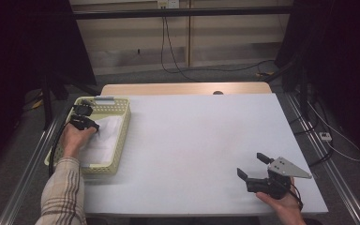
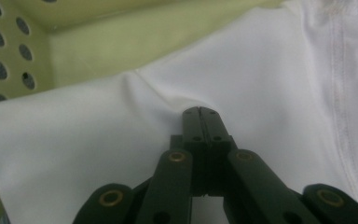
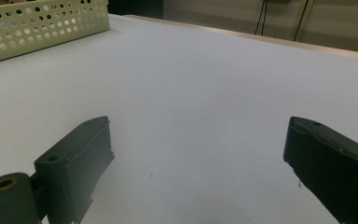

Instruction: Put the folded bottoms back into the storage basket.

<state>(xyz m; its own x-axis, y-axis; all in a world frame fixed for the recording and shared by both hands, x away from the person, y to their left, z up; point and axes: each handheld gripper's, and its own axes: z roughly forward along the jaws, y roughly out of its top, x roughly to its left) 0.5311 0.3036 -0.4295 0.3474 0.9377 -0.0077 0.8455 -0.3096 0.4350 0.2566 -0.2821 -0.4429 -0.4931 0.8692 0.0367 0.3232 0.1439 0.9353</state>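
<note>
Two tools: left tool [image 2: 199, 112] pinches white cloth [image 2: 121, 135] (in basket [image 1: 122, 123]), right tool [image 1: 254, 166] gapes.

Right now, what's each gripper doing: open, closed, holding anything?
Left gripper: fingers closed, pinching a fold of the white cloth inside the basket.
Right gripper: fingers wide open, holding nothing, above the table.

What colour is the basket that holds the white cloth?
Pale yellow-green basket, with round holes in its walls; the high view shows it best.
</note>
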